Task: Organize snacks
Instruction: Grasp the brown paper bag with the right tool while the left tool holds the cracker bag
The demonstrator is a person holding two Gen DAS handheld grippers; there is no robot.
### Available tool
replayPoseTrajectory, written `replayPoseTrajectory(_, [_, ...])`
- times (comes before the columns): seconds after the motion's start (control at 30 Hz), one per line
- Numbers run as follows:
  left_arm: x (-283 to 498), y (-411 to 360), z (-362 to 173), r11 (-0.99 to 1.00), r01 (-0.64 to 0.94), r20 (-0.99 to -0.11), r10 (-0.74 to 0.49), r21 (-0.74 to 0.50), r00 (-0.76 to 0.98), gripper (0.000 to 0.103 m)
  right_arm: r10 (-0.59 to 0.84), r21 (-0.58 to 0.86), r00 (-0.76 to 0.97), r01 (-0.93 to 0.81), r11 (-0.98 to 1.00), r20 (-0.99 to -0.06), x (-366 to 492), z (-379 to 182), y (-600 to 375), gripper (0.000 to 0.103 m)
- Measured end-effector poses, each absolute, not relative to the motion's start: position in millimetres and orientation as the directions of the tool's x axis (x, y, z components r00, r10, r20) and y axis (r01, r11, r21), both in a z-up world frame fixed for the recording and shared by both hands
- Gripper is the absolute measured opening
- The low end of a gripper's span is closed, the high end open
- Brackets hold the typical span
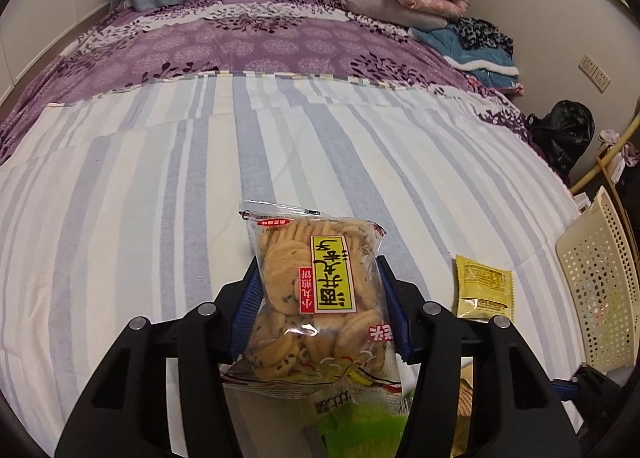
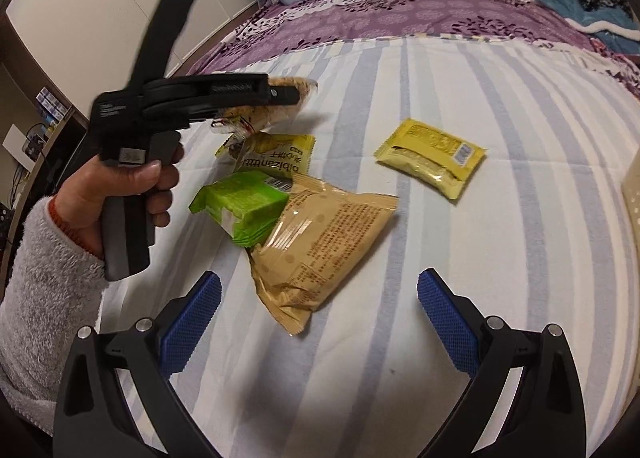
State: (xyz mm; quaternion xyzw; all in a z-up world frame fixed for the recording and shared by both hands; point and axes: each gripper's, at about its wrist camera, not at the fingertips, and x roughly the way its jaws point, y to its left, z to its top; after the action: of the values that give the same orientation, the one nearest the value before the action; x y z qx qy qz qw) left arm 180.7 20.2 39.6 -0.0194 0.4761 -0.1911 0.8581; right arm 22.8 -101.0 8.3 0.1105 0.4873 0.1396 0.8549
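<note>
1. Left wrist view: left claw (image 1: 318, 300) was clamped on the cracker bag (image 1: 316, 290), blue pads pressing both sides, bag held clear of the bed (image 1: 160, 178).
2. Right wrist view confirmed it: the person's hand (image 2: 128, 194) held the left claw's handle, and the bag stuck out past the claw tip.
3. Right claw (image 2: 318, 322) was spread wide, nothing between its pads; the tan bag (image 2: 320, 250) lay just ahead of it, slightly left.
4. Basket (image 1: 600, 290) sat well right of the left claw, at the bed edge. Something pale showed through its holes, but whether any snack was inside I couldn't tell.
5. Still loose on the bed, ahead of the right claw: tan bag, green pack (image 2: 240, 206) touching the tan bag's left side, a yellow printed bag (image 2: 276, 156) beyond the green pack, and a yellow packet (image 2: 432, 158) apart to the right.
6. My read: early stage. One snack was picked, none visibly stowed, four left on the bed.
7. Assuming the basket was the target, the likely next step was carrying the crackers right to it; the right claw looked lined up for the tan bag.
</note>
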Motion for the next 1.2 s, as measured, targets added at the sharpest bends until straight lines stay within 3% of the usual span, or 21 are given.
replayPoseTrajectory(0.23, [163.8,43.0,67.5,0.929,0.295,-0.77,-0.355,-0.225,0.531,0.056,0.358,0.333,0.466,-0.138,0.933,-0.809,44.6,-4.4,-87.2,0.098])
replayPoseTrajectory(0.6, [140.3,71.8,84.3,0.934,0.258,-0.741,-0.355,-0.248,0.571,0.056,0.197,0.097,0.512,-0.216,0.972,-0.836,56.3,-18.6,-49.5,0.091])
replayPoseTrajectory(0.8, [131.7,78.7,92.8,0.934,0.249,-0.727,-0.355,-0.255,0.588,0.056,0.19,0.086,0.532,-0.214,0.973,-0.825,46.4,-13.5,-55.2,0.07])
replayPoseTrajectory(1.2, [112.9,70.7,109.0,0.927,0.284,-0.707,-0.372,-0.245,0.602,0.056,0.143,0.077,0.582,-0.137,0.988,-0.8,9.0,7.2,-101.9,0.067])
